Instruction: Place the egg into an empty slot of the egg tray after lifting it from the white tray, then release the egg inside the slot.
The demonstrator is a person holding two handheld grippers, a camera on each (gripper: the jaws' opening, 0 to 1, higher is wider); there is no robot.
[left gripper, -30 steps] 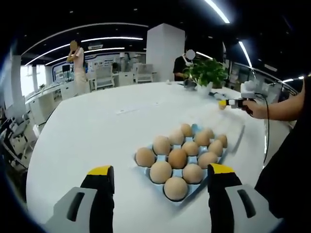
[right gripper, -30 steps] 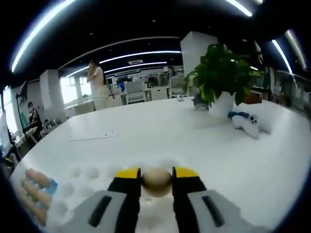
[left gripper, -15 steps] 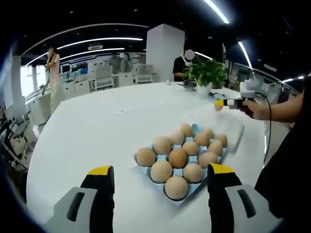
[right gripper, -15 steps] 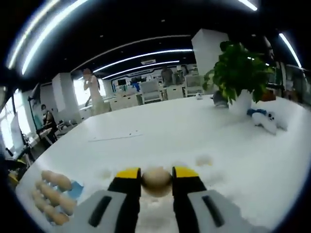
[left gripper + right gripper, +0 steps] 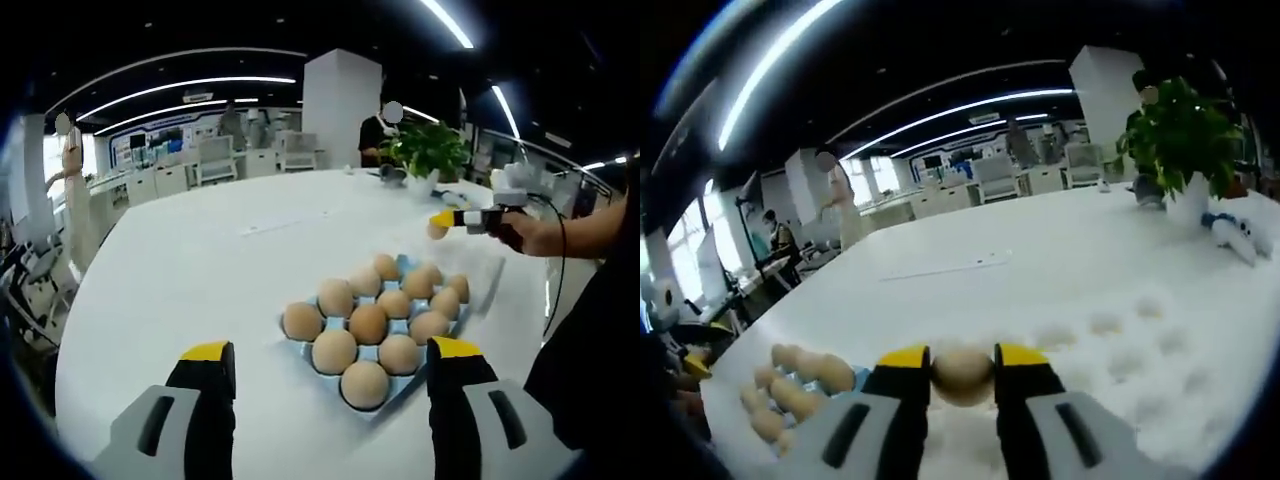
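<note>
Left gripper view first: the left gripper (image 5: 325, 385) hangs low over the white surface (image 5: 190, 270) with its yellow-tipped fingers (image 5: 207, 352) spread wide apart and nothing between them. Just beyond them sits the blue egg tray (image 5: 372, 330), pretty well loaded with brown eggs, a pale blue bit of it showing at the far end. Further off on the right, a person's hand (image 5: 520, 228) holds the right gripper (image 5: 440, 220) up above the surface, with the egg (image 5: 436, 231) at its tip, past the far end of the egg tray and clear of it. A potted plant (image 5: 425, 150) stands at the far edge of the surface. Over in the right gripper view, the right gripper (image 5: 962, 368) has its fingers (image 5: 904, 356) closed snugly on both sides of the egg (image 5: 962, 372), which sits right between the yellow tips. Below and to the right is the white tray (image 5: 1130, 350) with rows of shallow dimples, and the egg tray (image 5: 790, 385) with its brown eggs peeks in at the lower left. The plant (image 5: 1180, 130) is far right, with a small white and blue toy (image 5: 1240, 235) just beside it.
</note>
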